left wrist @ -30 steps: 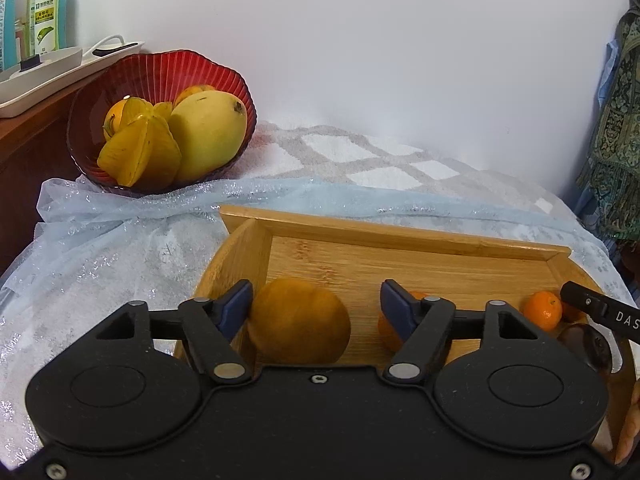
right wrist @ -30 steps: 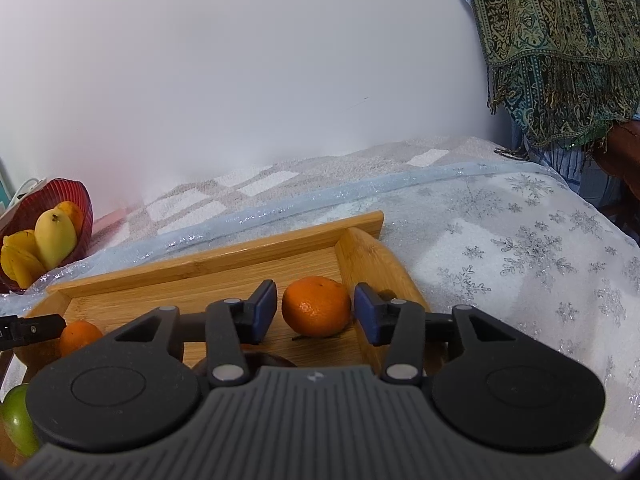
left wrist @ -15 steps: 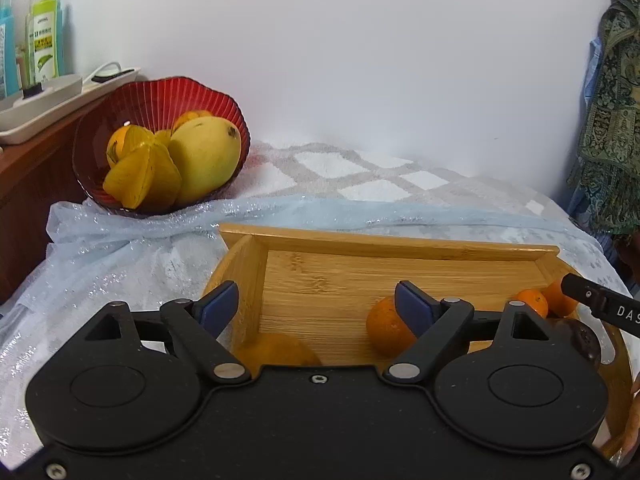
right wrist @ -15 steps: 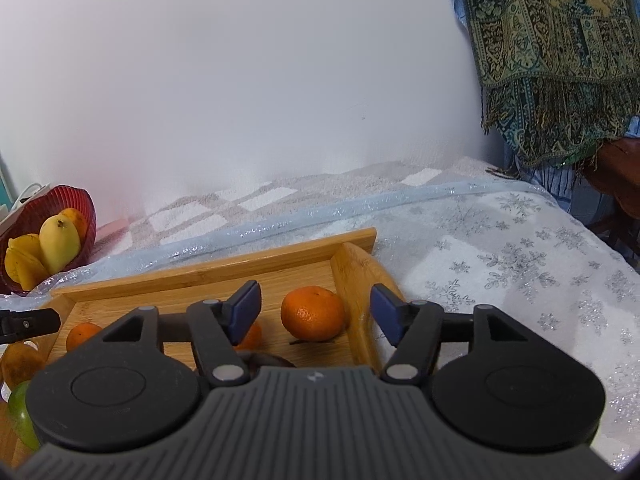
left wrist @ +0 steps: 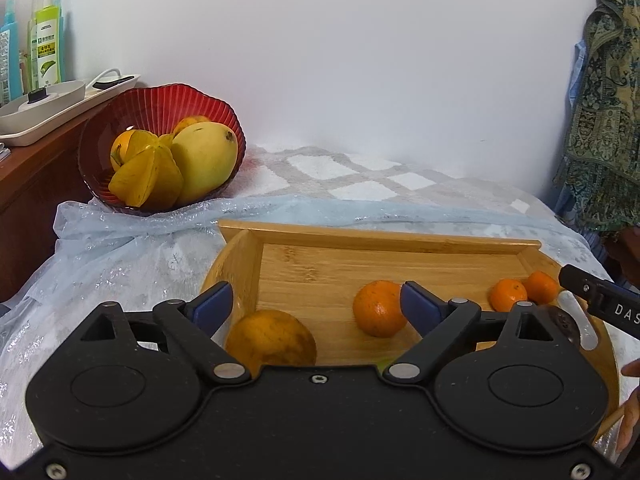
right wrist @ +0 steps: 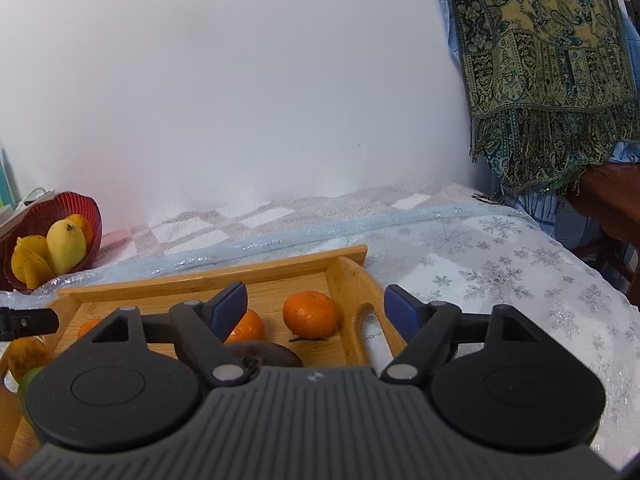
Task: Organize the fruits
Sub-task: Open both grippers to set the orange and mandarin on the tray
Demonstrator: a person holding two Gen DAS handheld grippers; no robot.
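Fruits sit in two places: a bamboo tray [left wrist: 392, 240] near the cameras and a red ribbed bowl [left wrist: 160, 100] at the far left, both on a pale blue snowflake cloth [right wrist: 500, 272]. In the left wrist view the tray holds four orange-coloured fruits: one large dull-skinned orange [left wrist: 271, 338] at the near left corner, one brighter orange [left wrist: 378, 309] near the middle, and two small tangerines [left wrist: 509, 295] touching each other at the right end. The bowl carries one yellow mango [left wrist: 204, 160], one starfruit [left wrist: 146, 178] leaning against it, and at least two oranges partly hidden behind them. The left gripper [left wrist: 316, 304] hangs over the near left part of the tray with its jaws spread wide and nothing between the pads; the dull orange lies just below the gap and the brighter orange is beside the right pad. The right gripper [right wrist: 316, 308] is likewise spread wide and empty, above the tray's right end, with one tangerine [right wrist: 311, 314] seen in the gap, a second one [right wrist: 246, 326] partly behind its left finger, and one dark brown fruit [right wrist: 268, 354] just beneath. One green fruit [right wrist: 30, 378] peeks out at the near left edge. A patterned fringed shawl [right wrist: 540, 72] hangs at the right.
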